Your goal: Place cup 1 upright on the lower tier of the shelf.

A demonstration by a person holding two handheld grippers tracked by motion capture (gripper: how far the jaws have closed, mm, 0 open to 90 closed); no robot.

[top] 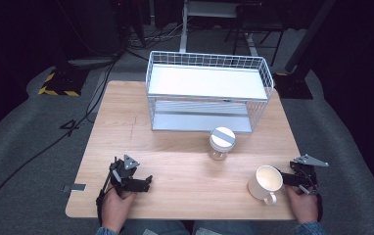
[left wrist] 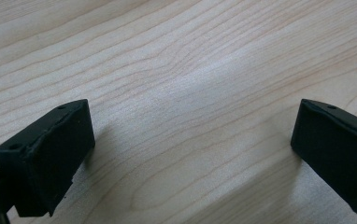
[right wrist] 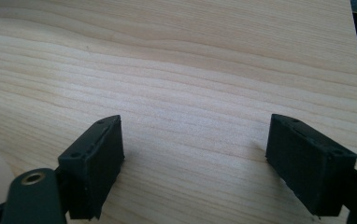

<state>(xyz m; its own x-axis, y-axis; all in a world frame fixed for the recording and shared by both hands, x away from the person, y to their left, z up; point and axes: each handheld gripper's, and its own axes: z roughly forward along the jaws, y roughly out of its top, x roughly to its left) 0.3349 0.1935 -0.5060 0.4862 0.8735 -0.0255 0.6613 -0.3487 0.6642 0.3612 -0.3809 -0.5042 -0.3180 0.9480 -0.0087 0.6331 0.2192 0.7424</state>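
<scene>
Near the table's (top: 175, 161) front edge, just right of the cream mug (top: 266, 183), the right gripper (top: 295, 179) rests, jaws wide over bare wood. Well left of the mug, the left gripper (top: 143, 183), jaws wide too. Beyond the mug: lidded jar (top: 221, 143), then wire rack (top: 207, 93).
</scene>
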